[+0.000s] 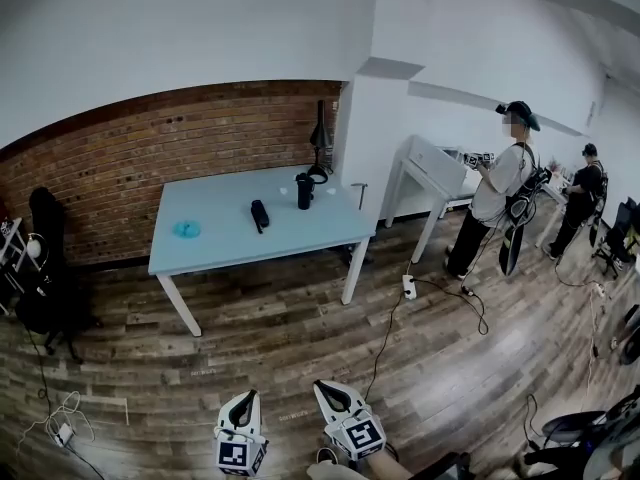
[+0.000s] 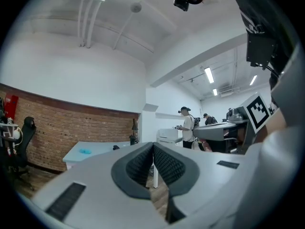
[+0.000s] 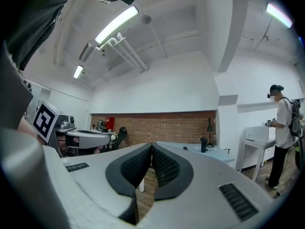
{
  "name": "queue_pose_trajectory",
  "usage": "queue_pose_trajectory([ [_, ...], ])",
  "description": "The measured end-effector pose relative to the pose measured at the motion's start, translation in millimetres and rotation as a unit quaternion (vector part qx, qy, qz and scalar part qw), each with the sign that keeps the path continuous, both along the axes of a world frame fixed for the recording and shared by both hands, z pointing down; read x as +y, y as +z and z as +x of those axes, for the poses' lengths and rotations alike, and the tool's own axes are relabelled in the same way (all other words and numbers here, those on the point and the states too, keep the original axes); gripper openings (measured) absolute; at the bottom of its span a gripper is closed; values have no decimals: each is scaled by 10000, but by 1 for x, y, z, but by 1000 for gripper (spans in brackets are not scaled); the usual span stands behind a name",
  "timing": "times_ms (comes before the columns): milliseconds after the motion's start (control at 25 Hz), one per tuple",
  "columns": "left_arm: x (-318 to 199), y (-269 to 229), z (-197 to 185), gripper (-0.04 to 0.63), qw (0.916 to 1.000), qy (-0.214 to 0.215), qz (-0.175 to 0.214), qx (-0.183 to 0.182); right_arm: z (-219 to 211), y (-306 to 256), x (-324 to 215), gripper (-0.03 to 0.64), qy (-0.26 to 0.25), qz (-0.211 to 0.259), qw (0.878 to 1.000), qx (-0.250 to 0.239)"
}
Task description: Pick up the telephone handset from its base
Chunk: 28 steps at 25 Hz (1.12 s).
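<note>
Head view: the phone is seen lying near the middle of the desk, its long axis running from the wall side toward the near edge. The left tongs and right tongs are closed on nothing, well apart from it.

We're in an open lab-style workroom here: brick wall, plank floor strewn with cables, a pale blue table, people by a white table.

White left hand-held gripper, right hand-held gripper; black pads (square-marker cubes)
</note>
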<state>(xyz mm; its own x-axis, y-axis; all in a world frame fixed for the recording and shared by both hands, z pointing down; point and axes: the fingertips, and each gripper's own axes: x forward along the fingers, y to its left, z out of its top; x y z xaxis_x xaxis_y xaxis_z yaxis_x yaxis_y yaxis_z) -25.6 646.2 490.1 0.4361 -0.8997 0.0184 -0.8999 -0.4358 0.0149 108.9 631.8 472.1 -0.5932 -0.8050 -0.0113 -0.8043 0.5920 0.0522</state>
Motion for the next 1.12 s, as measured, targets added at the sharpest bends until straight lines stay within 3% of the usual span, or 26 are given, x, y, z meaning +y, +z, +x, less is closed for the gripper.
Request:
queue_pose_trajectory([
  [240, -33, -6, 39, 23, 9998, -187, -15, -58, 45, 11, -37, 17, -167, -128, 9997, -160],
  [480, -62, 2, 70, 23, 9996, -169, -133, -186, 61, 27, -77, 17, -280, -388, 9985, -284],
  [720, -85, 20, 60, 23, 9991, -219, -342, -146, 46, 44, -100, 17, -428, -559, 9973, -201],
  [1120, -187, 24, 31, 23, 9990, 290, -321, 131, 25, 27, -188, 17, 118, -473, 9988, 15],
])
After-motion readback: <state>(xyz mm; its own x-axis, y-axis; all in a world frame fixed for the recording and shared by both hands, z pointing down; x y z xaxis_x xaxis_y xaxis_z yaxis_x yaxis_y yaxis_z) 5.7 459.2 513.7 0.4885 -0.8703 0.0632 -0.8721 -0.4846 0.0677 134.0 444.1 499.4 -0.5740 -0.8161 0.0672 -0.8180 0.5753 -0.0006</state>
